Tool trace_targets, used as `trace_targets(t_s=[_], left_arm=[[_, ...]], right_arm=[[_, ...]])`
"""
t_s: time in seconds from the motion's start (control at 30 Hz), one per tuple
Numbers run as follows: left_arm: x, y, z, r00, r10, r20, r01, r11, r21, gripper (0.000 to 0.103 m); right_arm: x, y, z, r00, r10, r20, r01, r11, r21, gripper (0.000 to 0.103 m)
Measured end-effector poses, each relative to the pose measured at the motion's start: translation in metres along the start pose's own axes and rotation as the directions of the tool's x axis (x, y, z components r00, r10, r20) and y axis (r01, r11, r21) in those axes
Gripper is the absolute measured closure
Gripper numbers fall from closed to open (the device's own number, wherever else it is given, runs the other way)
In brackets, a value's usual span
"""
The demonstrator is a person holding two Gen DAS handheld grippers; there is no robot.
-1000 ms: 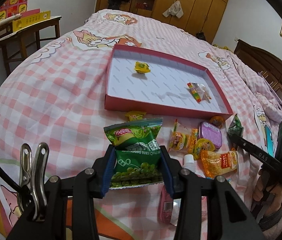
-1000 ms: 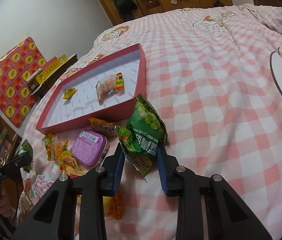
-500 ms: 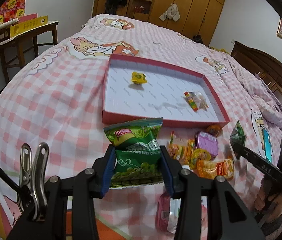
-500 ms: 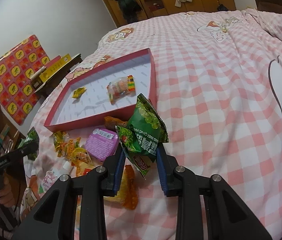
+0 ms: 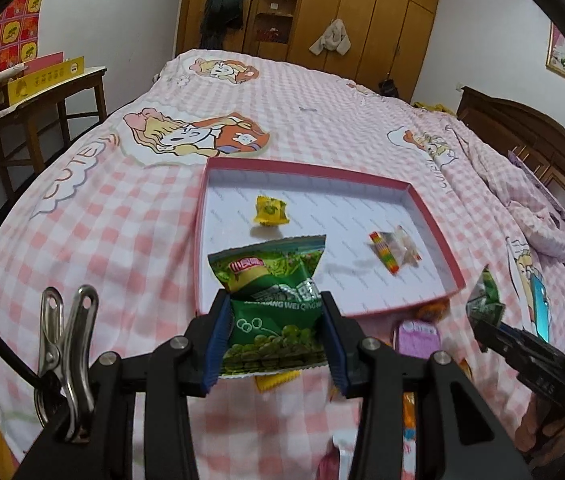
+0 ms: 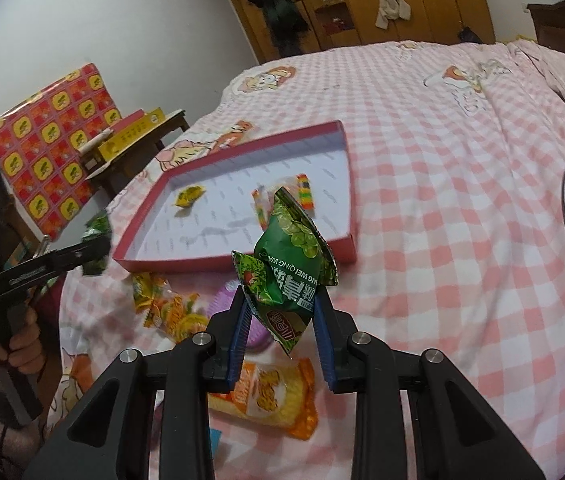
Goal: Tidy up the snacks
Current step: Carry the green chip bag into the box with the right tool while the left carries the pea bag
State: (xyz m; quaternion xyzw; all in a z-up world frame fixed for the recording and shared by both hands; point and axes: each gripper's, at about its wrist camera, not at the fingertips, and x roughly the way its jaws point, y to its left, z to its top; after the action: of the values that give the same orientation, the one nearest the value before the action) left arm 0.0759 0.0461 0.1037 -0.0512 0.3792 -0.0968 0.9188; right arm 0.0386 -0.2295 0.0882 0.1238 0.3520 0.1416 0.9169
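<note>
My left gripper point(image 5: 275, 308) is shut on a green pea snack packet point(image 5: 270, 276), held upright above the near wall of the red-rimmed tray point(image 5: 434, 232). In the tray lie a yellow candy point(image 5: 270, 211) and a rainbow candy bag point(image 5: 392, 250). My right gripper point(image 6: 281, 300) is shut on a second green pea packet point(image 6: 290, 264), tilted, in front of the tray's point(image 6: 242, 258) near right corner. Each gripper shows in the other view: the right gripper point(image 5: 494, 320) at the tray's right, the left gripper point(image 6: 94, 252) at its left.
Loose snacks lie on the pink checked bedspread below the grippers: an orange packet point(image 6: 270, 396), a purple tin point(image 5: 416, 332) and yellow-orange packets point(image 6: 166, 304). A blue phone point(image 5: 540, 312) lies at the right. A wooden side table point(image 5: 42, 96) stands left of the bed, a headboard point(image 5: 530, 136) at the right.
Both grippers have risen and moved toward the tray, each still gripping its green packet. The loose snacks have dropped lower in both views.
</note>
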Motion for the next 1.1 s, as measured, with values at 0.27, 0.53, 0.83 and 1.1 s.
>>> trace_targets(t_s=[0.27,0.53,0.83,1.1], left_arm=[[0.032,0.003,0.023,1.000,0.009,-0.021,-0.009,0.999,-0.034,0.058],[0.059,-0.003,0.028,0.999,0.029,-0.041,-0.030,0.999,-0.017,0.058],[0.086,-0.006,0.025,0.995,0.048,-0.087,-0.049,0.999,-0.009,0.058],[0.089,-0.002,0.024,0.995,0.037,-0.092,-0.037,0.999,-0.007,0.058]], right_arm=[[0.013,-0.004,0.023,0.999,0.034,0.035,-0.034,0.999,-0.017,0.072],[0.034,-0.012,0.032,0.997,0.047,0.053,-0.047,0.999,0.000,0.072],[0.038,-0.011,0.039,0.997,0.046,0.055,-0.046,0.999,-0.007,0.072],[0.053,-0.007,0.045,1.000,0.016,0.026,-0.015,1.000,-0.024,0.072]])
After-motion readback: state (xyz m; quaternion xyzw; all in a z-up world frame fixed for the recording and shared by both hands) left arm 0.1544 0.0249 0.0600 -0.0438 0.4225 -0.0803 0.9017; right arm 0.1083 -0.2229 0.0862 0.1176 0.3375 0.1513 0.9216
